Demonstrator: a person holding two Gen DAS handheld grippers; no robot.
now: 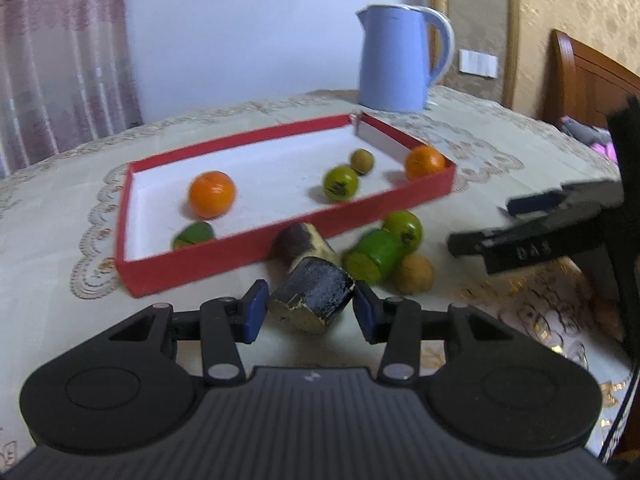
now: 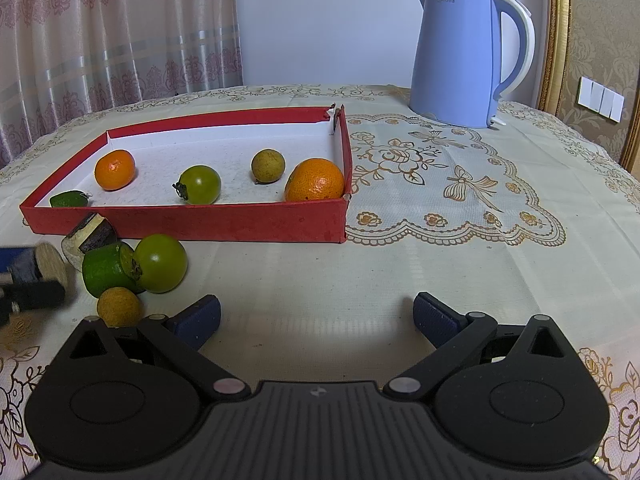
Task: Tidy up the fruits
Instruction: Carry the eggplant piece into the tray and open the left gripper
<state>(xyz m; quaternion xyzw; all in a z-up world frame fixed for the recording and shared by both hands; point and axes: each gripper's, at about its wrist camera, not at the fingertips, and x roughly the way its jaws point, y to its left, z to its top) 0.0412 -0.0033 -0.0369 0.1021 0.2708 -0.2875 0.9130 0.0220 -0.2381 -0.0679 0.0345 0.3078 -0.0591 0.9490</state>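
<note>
My left gripper point(image 1: 308, 306) is shut on a dark sugarcane piece point(image 1: 314, 300), just in front of the red tray point(image 1: 280, 240). A second sugarcane piece point(image 1: 304, 244) leans by the tray's front wall. Beside it lie a green cut fruit point(image 1: 372, 260), a green persimmon point(image 1: 404, 230) and a tan longan point(image 1: 414, 274). The tray point(image 2: 240, 222) holds two oranges point(image 2: 115, 169) point(image 2: 315, 181), a green persimmon point(image 2: 200, 185), a longan point(image 2: 268, 165) and a green piece point(image 2: 68, 200). My right gripper point(image 2: 316, 320) is open and empty over the tablecloth, right of the loose fruits point(image 2: 160, 263).
A blue electric kettle point(image 2: 460, 60) stands at the back right of the table. A wooden chair back point(image 1: 588, 76) is past the table's right edge. Curtains hang at the back left. The embroidered tablecloth point(image 2: 440, 184) covers the table.
</note>
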